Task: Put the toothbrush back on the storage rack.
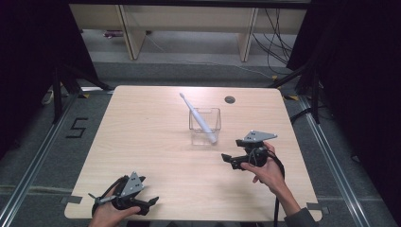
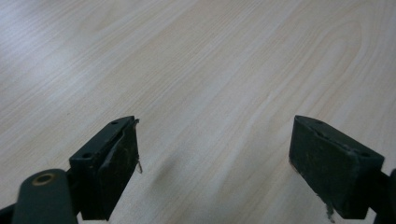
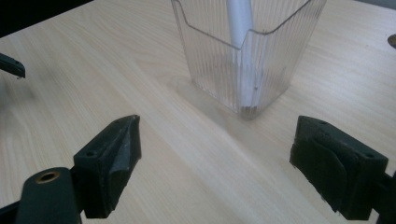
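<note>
A clear ribbed plastic cup [image 1: 205,126] stands upright near the middle of the light wooden table [image 1: 142,137]. A white toothbrush [image 1: 198,118] leans inside it, head pointing up and to the far left. My right gripper [image 1: 231,159] hovers just right of and nearer than the cup, open and empty; in the right gripper view the cup [image 3: 247,56] stands ahead of its spread jaws with the toothbrush handle [image 3: 240,28] inside. My left gripper [image 1: 150,205] rests open at the table's near left edge, and its own view shows bare wood between the jaws [image 2: 215,163].
A small dark grommet hole [image 1: 230,100] sits in the table top at the far right. Dark curtains flank the table, wooden furniture legs and cables lie beyond its far edge. A floor marking "5" [image 1: 77,127] lies to the left.
</note>
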Demonstrator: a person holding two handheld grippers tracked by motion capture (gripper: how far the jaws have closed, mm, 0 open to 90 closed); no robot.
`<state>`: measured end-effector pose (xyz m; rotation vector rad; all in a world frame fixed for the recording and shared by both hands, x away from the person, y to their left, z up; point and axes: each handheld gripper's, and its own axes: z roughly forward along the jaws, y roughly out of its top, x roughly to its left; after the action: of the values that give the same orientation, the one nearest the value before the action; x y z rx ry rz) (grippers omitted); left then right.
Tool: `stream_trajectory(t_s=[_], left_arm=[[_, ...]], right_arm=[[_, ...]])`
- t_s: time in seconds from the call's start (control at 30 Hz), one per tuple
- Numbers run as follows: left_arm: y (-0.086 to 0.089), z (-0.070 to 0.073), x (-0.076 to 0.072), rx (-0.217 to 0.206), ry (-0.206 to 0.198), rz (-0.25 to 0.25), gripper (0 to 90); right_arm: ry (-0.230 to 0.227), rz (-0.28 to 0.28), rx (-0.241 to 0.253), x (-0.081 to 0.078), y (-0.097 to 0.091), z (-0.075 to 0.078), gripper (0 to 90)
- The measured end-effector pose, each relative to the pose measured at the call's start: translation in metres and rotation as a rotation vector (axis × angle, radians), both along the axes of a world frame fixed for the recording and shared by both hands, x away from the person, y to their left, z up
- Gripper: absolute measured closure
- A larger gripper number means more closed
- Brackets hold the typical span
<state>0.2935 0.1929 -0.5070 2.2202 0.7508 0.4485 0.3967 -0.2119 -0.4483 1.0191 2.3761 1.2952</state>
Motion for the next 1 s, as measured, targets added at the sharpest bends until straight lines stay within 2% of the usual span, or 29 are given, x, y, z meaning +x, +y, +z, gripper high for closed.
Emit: stream_trajectory(t_s=[0.03, 0.07, 0.1, 0.13, 0.23, 0.3, 0.37, 0.4, 0.47, 0.5, 0.53, 0.57, 0.73, 0.77, 0.83, 0.87, 0.93, 1.0], left_arm=[[0.000, 0.000, 0.000, -0.002, 0.000, 0.000, 15.3], [0.000, 0.000, 0.000, -0.002, -0.001, 0.000, 15.3], [0.000, 0.000, 0.000, -0.002, -0.001, 0.000, 15.3], [0.000, 0.000, 0.000, -0.001, -0.001, 0.001, 15.3], [0.000, 0.000, 0.000, 0.007, -0.004, -0.001, 15.3], [0.000, 0.000, 0.000, -0.001, 0.001, 0.001, 15.3], [0.000, 0.000, 0.000, -0.001, 0.003, 0.000, 15.3], [0.000, 0.000, 0.000, -0.003, 0.003, 0.000, 15.3], [0.000, 0.000, -0.001, -0.002, 0.001, 0.002, 15.3], [0.000, 0.000, -0.001, -0.002, 0.001, 0.002, 15.3], [0.000, 0.000, 0.000, 0.007, -0.002, -0.002, 15.3], [0.000, 0.000, 0.000, -0.001, 0.003, -0.002, 15.3], [0.000, -0.001, 0.000, -0.003, 0.002, 0.003, 15.3], [0.000, 0.000, -0.001, -0.002, 0.001, 0.003, 15.3], [0.000, 0.000, -0.001, -0.002, 0.000, 0.002, 15.3], [0.000, 0.000, -0.001, -0.001, -0.001, 0.002, 15.3], [0.000, 0.000, -0.001, -0.001, 0.000, 0.003, 15.3], [0.000, 0.000, 0.000, -0.001, 0.003, 0.001, 15.3]], right_arm=[[0.019, 0.000, 0.007, -0.002, -0.001, -0.001, 16.6], [-0.005, 0.016, -0.001, 0.000, -0.002, -0.002, 16.6], [-0.005, 0.016, -0.001, 0.000, -0.002, -0.002, 16.6], [0.023, -0.013, 0.003, -0.004, -0.003, -0.005, 16.6], [0.017, 0.008, -0.006, -0.005, -0.005, -0.010, 16.6], [0.024, -0.006, -0.010, -0.009, -0.005, -0.012, 16.6], [0.017, 0.005, -0.012, -0.008, -0.006, -0.013, 16.6], [0.033, -0.007, -0.013, -0.011, -0.005, -0.014, 16.6], [0.026, -0.010, -0.030, -0.014, -0.007, -0.017, 16.6], [0.041, -0.004, -0.032, -0.015, -0.007, -0.018, 16.5], [0.011, 0.003, -0.052, -0.014, -0.008, -0.019, 16.5], [0.027, 0.000, -0.043, -0.016, -0.008, -0.019, 16.5], [0.021, 0.015, -0.052, -0.018, -0.009, -0.022, 16.5], [0.040, 0.001, -0.054, -0.022, -0.009, -0.023, 16.5], [0.039, -0.008, -0.051, -0.023, -0.009, -0.023, 16.5], [0.026, 0.008, -0.067, -0.023, -0.012, -0.025, 16.6], [0.024, -0.009, -0.068, -0.025, -0.012, -0.025, 16.6], [0.018, 0.009, -0.082, -0.025, -0.013, -0.028, 16.6]])
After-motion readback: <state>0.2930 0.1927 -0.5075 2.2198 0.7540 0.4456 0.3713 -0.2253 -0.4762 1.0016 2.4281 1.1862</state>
